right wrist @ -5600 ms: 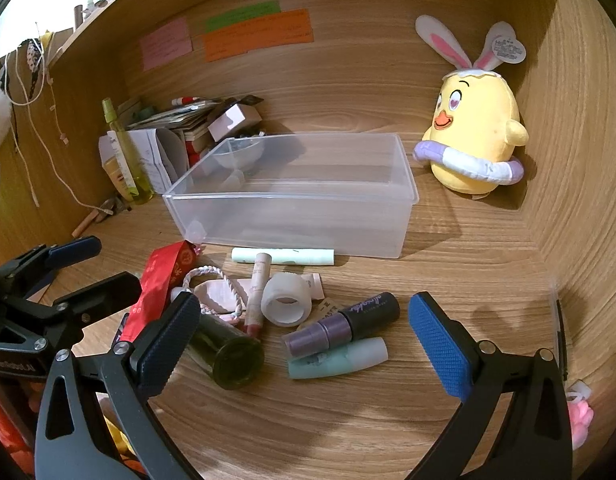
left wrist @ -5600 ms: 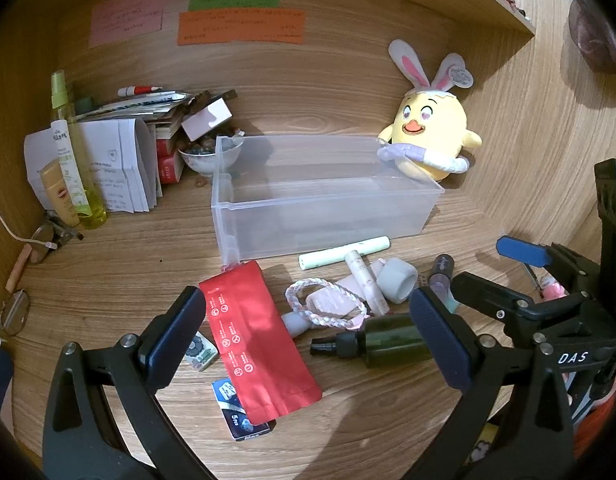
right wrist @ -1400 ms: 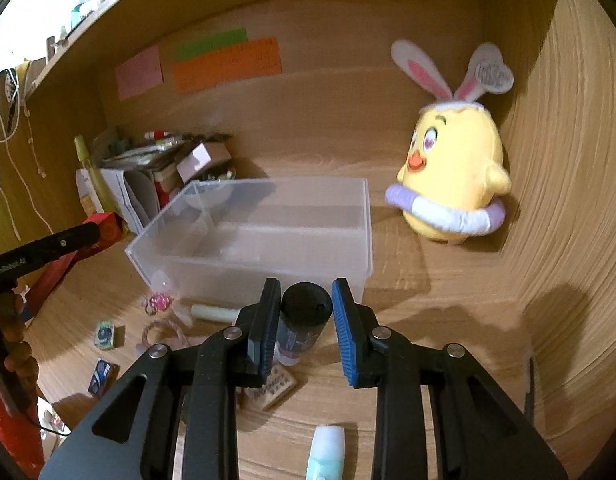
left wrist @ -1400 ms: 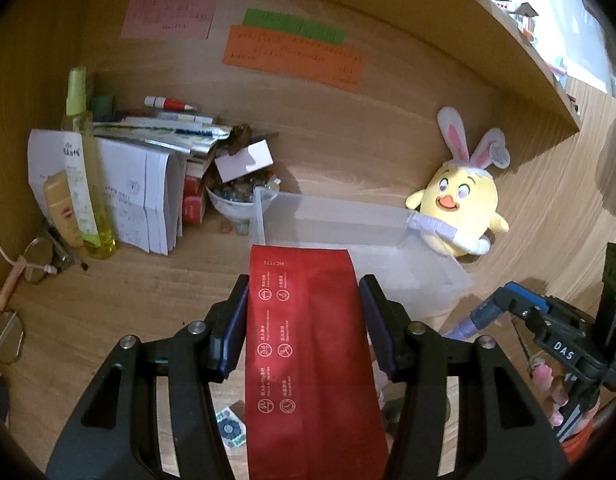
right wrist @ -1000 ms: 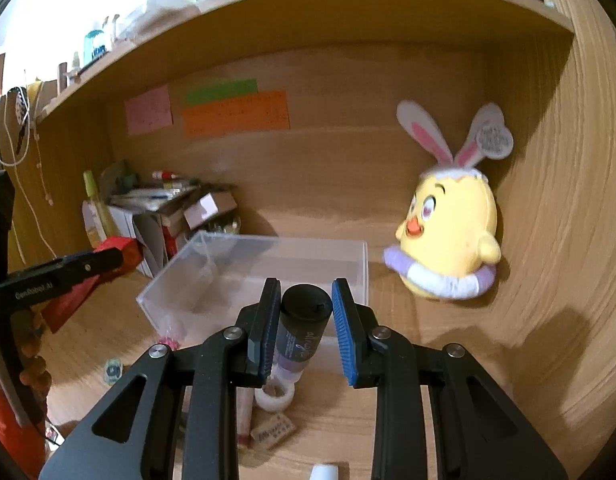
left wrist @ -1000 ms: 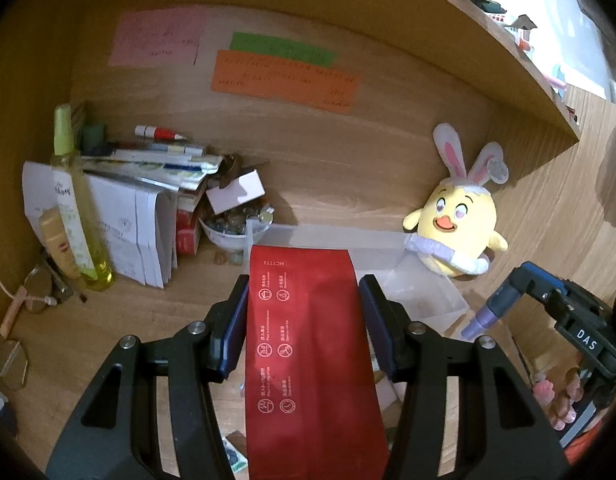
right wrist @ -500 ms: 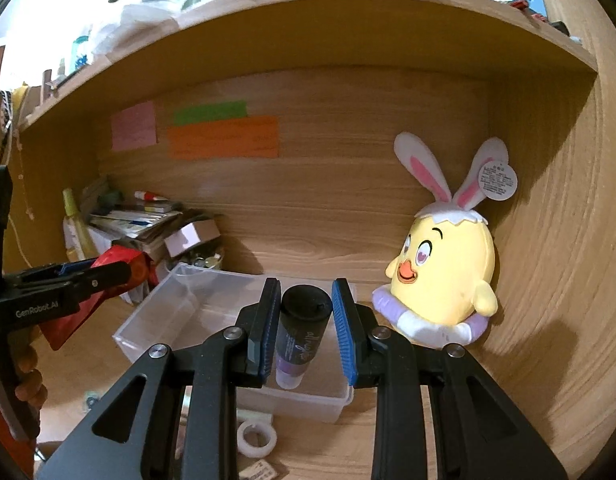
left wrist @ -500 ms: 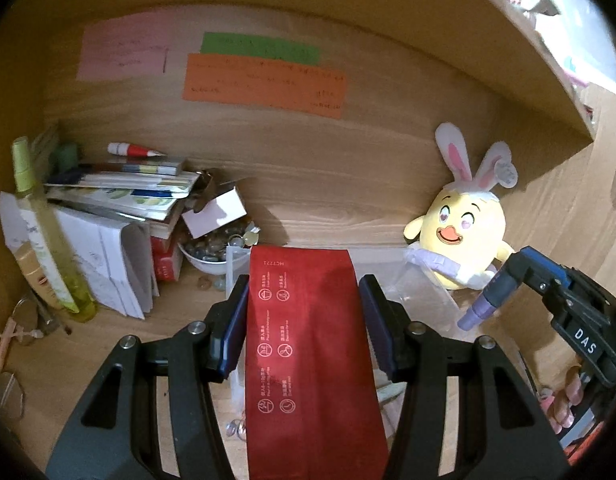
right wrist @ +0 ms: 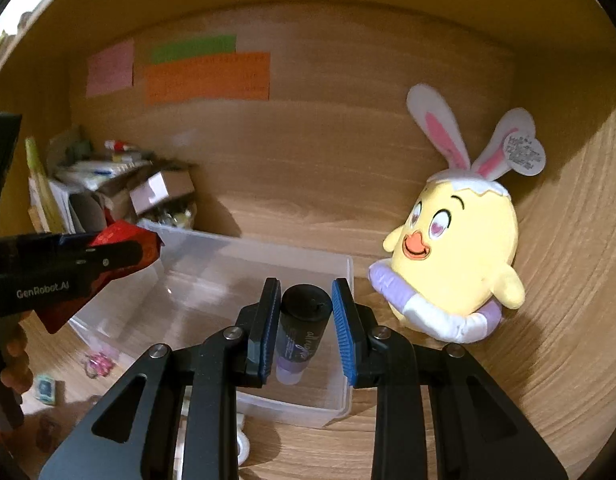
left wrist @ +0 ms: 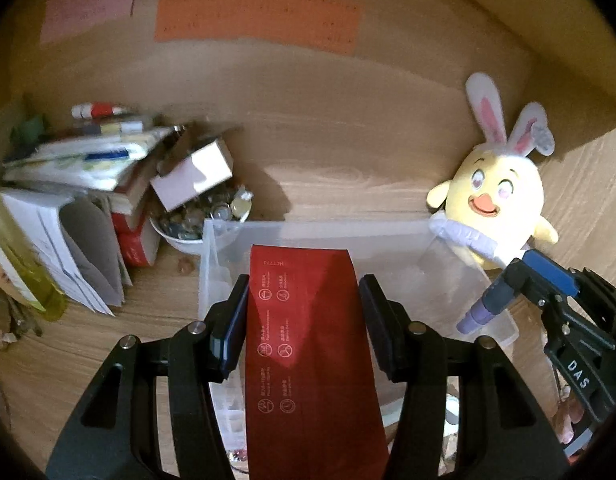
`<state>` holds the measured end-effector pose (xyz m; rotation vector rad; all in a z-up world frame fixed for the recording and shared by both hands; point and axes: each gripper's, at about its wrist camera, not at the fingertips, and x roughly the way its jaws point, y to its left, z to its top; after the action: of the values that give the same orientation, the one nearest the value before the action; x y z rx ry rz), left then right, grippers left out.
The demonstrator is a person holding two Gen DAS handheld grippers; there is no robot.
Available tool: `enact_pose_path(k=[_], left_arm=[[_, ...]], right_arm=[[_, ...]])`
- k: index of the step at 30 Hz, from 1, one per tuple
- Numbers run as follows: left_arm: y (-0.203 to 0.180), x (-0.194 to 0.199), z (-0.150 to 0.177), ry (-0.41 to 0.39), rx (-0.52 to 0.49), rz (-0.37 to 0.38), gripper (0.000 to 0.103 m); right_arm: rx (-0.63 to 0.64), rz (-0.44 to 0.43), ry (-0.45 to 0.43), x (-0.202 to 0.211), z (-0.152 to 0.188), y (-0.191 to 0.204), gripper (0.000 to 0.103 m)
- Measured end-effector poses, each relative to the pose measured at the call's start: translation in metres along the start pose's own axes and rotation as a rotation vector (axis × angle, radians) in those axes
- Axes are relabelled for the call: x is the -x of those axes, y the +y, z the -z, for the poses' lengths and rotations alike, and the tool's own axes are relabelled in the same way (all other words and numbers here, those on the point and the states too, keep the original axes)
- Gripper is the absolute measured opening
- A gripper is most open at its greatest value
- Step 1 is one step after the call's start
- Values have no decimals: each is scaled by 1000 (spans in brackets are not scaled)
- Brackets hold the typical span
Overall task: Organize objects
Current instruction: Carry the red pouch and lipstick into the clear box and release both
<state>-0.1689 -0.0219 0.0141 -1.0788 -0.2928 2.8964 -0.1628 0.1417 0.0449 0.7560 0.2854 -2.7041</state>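
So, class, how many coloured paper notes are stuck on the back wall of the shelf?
3. A pink note is on the left, a green note is up to its right, and an orange note is just below the green one. None seems hidden.

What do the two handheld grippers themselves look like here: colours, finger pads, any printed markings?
Both are matte black plastic with silver pivot screws and blue ribbed finger pads. The left gripper reads "GenRobot.AI" along its side, seen from the right wrist; the right gripper reads "DAS", seen from the left wrist.
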Motion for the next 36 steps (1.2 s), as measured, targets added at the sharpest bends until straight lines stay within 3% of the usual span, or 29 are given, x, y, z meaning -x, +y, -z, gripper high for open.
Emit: enact_pose_path(k=[10, 17, 21, 24, 26, 36], left_arm=[[-1, -21, 4, 44, -18, -9, 53], [3, -21, 4, 49, -10, 1, 54], [11, -15, 2, 47, 26, 28, 60], [14, -6, -1, 22, 39, 35, 64], [14, 0, -2, 5, 34, 29, 66], [0, 35, -2, -64, -31, 11, 78]], right_arm=[[92, -5, 63, -26, 8, 29, 24], [119, -78, 97, -39, 12, 53, 24], [125, -128, 118, -43, 13, 61, 25], [134, -155, 140, -46, 15, 67, 38], [139, -165, 142, -47, 17, 70, 53], [150, -141, 102, -27, 13, 69, 73]])
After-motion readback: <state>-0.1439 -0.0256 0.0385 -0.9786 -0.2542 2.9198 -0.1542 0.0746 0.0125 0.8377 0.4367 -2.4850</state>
